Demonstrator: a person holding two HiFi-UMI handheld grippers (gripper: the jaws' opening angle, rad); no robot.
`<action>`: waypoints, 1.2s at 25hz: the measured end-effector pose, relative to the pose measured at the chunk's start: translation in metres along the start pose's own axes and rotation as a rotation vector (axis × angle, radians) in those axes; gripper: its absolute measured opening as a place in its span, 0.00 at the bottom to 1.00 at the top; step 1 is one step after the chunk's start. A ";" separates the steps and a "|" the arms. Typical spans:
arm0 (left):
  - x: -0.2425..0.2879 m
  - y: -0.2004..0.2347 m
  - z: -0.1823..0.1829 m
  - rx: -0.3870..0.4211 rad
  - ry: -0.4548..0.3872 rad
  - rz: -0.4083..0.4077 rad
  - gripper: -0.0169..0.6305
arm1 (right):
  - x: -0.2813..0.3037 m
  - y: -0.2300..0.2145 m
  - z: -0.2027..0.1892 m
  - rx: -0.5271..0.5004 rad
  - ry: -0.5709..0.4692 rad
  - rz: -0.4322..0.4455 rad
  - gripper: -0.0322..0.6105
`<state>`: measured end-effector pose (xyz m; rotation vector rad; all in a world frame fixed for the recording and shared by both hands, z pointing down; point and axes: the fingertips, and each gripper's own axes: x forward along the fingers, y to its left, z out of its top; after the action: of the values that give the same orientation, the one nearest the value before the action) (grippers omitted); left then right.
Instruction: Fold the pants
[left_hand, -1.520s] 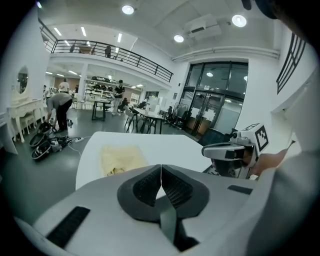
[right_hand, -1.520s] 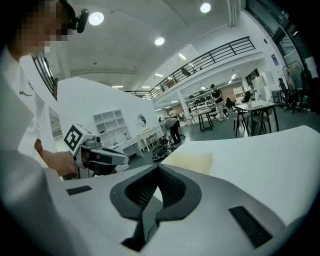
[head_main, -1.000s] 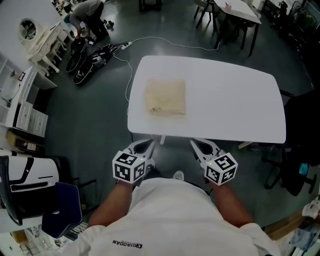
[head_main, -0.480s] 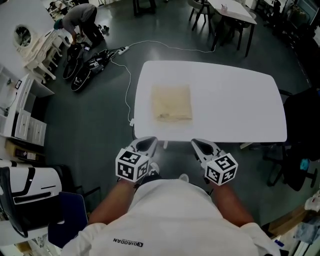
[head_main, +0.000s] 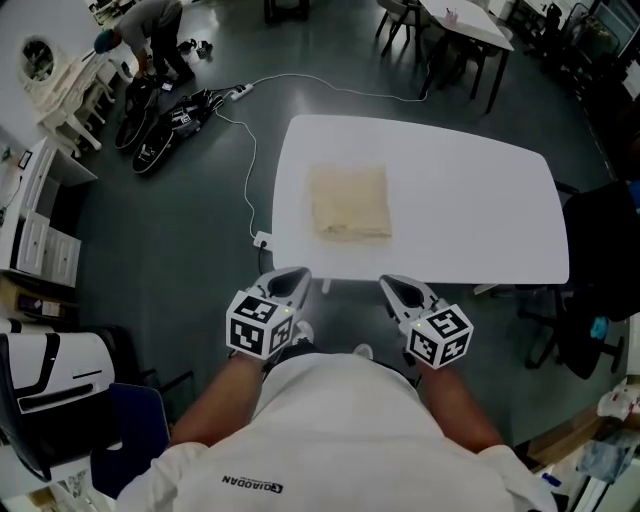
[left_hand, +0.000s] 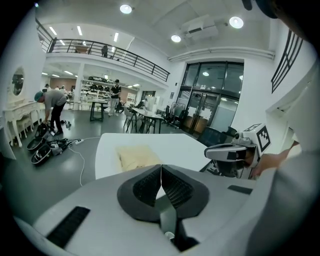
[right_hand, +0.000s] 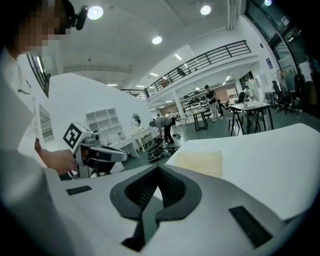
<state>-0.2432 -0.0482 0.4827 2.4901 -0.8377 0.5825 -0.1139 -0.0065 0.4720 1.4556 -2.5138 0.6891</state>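
Pants: we see them folded into a flat, pale cream rectangle (head_main: 349, 202). They lie on the left half of the surface, well apart from both claws. They also show beyond the jaws in the left gripper view (left_hand: 139, 156) and in the right gripper view (right_hand: 199, 161).
Surface: white with rounded corners (head_main: 470, 210). Its near edge faces us.
Left claw: closed (head_main: 290, 280). In its own view we see the two ribbed pads meet in a thin seam (left_hand: 161, 167), with only the surface showing past them. It hangs just short of the near edge of the surface, off it, with its tips pointing toward that edge.
Right claw: closed (head_main: 398, 290). Its pads press together in its own view (right_hand: 158, 167). It also hangs just short of the near edge.
Claws together: they are side by side and apart from each other, and each shows at the edge of the other's view.
Floor: dark grey (head_main: 180, 230). A white cable (head_main: 248, 170) trails across it, left of the surface.
Person: bent over (head_main: 140, 20) at the far left, well away from the surface and near dark things on the floor that we cannot make out.
Chair: black (head_main: 600, 250), just beside the right end of the surface.
Shirt: white (head_main: 330, 430), filling the bottom of the head view behind both claws.
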 end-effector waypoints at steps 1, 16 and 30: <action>-0.001 0.002 0.000 -0.002 -0.002 -0.003 0.07 | 0.002 0.001 -0.001 0.006 0.001 -0.002 0.08; -0.003 0.010 -0.005 0.005 0.001 -0.042 0.07 | 0.007 0.009 -0.006 -0.012 0.033 -0.023 0.08; -0.002 0.024 0.006 0.019 0.004 -0.054 0.07 | 0.021 0.009 0.001 -0.027 0.043 -0.038 0.08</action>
<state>-0.2588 -0.0672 0.4835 2.5190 -0.7648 0.5796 -0.1329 -0.0195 0.4760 1.4588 -2.4474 0.6700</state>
